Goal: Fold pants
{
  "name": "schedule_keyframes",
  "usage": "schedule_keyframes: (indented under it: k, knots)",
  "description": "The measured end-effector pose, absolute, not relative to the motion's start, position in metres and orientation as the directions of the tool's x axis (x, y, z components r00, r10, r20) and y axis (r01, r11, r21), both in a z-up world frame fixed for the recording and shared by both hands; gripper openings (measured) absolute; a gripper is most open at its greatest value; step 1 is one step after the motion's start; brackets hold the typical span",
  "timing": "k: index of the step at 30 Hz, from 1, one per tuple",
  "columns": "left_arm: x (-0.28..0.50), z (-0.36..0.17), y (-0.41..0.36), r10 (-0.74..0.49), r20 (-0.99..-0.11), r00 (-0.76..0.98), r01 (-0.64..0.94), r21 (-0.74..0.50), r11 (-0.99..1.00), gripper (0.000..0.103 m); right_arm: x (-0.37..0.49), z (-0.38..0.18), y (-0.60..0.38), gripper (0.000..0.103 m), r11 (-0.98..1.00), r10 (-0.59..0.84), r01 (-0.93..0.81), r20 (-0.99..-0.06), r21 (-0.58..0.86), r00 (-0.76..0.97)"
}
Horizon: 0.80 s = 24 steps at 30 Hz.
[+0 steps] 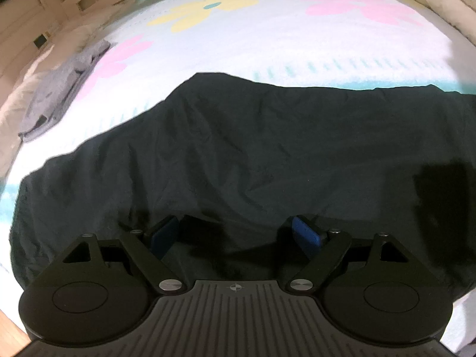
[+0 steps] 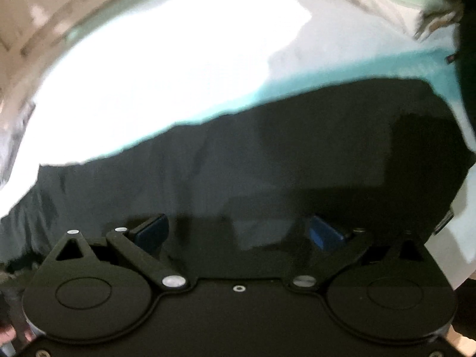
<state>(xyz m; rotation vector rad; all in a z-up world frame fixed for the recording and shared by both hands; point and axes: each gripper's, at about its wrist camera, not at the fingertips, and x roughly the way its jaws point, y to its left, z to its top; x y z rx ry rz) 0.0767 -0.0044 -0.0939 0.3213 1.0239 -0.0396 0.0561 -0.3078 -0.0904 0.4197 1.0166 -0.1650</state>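
Black pants (image 1: 253, 154) spread flat across a flowered bedsheet (image 1: 267, 29). Left gripper (image 1: 236, 235) and right gripper (image 2: 238, 232) hover over the cloth, fingers spread, holding nothing. Only the left view shows grey folded clothes (image 1: 59, 89); the right view is blurred.
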Motion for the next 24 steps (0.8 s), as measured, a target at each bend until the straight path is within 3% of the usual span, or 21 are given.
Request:
schedule_keyframes:
  k: [4,9,17,24]
  knots:
    - [0.069,-0.084,-0.022,0.155,-0.79,0.593,0.208,0.337,0.918,0.082,0.036,-0.078,-0.321,0.093,0.874,0.053,0.349,-0.78,0.338,0.624]
    - [0.058,-0.065,-0.045,0.073,-0.744,0.664,0.247,0.31,0.918,0.082,0.003,-0.083,-0.352,0.093,0.768,0.016,0.454,-0.722,0.452,0.691]
    - [0.057,-0.062,-0.094,-0.058,-0.762,0.645,0.361,0.238,0.902,0.082,-0.043,-0.101,-0.407,0.093,0.647,-0.206,0.627,-0.692,0.435,0.692]
    - [0.08,-0.1,-0.11,-0.089,-0.853,0.514,0.418,0.158,0.895,0.084,-0.051,-0.122,-0.443,0.093,0.53,-0.26,0.727,-0.732,0.437,0.629]
